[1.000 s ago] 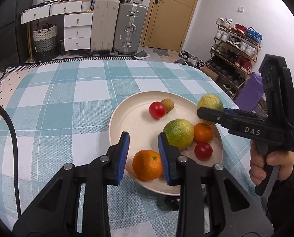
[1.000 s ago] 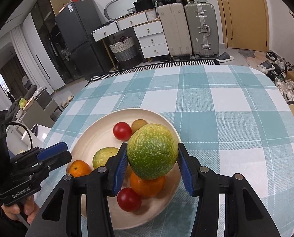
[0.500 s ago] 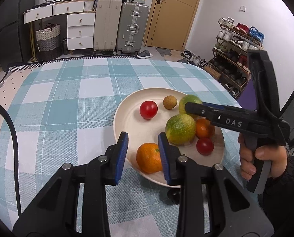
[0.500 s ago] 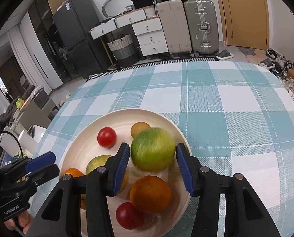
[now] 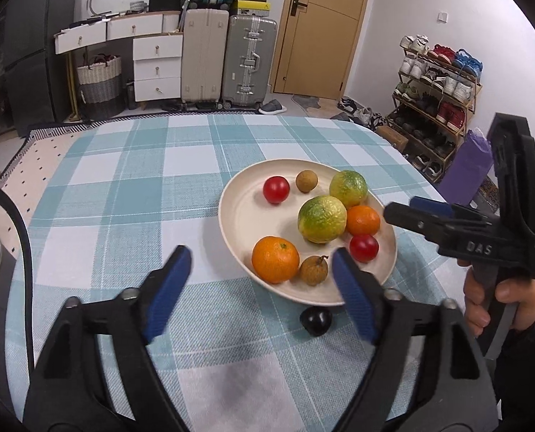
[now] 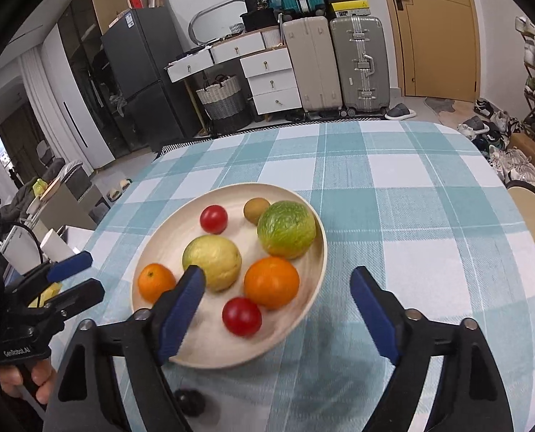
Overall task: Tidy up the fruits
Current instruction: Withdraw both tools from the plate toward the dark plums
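Observation:
A cream plate (image 5: 245, 216) (image 6: 181, 223) on the checked tablecloth holds two green-yellow citrus fruits (image 5: 322, 219) (image 5: 348, 188), two oranges (image 5: 275, 259) (image 5: 363, 220), two red tomatoes (image 5: 276, 189) (image 5: 364, 247) and two small brown fruits (image 5: 306, 180) (image 5: 314, 270). My left gripper (image 5: 260, 288) is open and empty above the plate's near rim. My right gripper (image 6: 278, 306) is open and empty over the plate's near side; the green citrus (image 6: 286, 229) it let go lies at the plate's far right edge. A small dark fruit (image 5: 316, 320) (image 6: 190, 401) lies on the cloth beside the plate.
The table's right edge is near a shoe rack (image 5: 436, 100) and a purple bag (image 5: 465, 169). A round stool (image 6: 533, 216) stands by the table's right side. Suitcases (image 5: 227, 57) and drawers stand at the far wall.
My right gripper lowered the green citrus onto the plate, opened and pulled back. My left gripper opened wide and drew back from the orange; a small brown fruit now shows beside it.

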Tool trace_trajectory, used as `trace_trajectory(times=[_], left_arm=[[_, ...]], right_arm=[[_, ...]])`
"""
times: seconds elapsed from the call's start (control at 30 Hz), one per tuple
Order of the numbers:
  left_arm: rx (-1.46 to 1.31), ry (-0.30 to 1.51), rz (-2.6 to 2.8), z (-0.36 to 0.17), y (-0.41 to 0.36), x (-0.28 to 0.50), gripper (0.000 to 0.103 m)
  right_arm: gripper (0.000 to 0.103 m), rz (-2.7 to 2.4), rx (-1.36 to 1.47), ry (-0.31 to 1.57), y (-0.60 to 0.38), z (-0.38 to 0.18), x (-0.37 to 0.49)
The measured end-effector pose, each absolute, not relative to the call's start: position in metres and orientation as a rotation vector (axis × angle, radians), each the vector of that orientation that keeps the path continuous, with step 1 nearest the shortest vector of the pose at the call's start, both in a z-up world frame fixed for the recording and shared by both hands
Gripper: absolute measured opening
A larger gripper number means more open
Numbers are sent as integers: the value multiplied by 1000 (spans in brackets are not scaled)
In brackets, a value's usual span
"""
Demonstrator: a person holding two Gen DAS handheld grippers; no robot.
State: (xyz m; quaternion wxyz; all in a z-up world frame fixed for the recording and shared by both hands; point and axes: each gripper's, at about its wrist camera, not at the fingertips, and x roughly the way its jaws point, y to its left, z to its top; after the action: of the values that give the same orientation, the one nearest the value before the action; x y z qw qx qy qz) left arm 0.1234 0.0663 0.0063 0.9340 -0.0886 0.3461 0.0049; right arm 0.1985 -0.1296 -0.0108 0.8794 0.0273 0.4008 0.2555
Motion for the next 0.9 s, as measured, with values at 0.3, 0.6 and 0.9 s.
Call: trace_trajectory(times=[0.3,0.6,0.9], left_arm=[[-182,682,57,15,62,89,102],[-167,699,47,5,54,73,102],[-145,734,47,-9,47,68,102]], right_arm=[[103,561,11,822,-138,-7,158],[103,592,-50,870,-130,-15,137],[103,641,-97,918,-117,-29,121]])
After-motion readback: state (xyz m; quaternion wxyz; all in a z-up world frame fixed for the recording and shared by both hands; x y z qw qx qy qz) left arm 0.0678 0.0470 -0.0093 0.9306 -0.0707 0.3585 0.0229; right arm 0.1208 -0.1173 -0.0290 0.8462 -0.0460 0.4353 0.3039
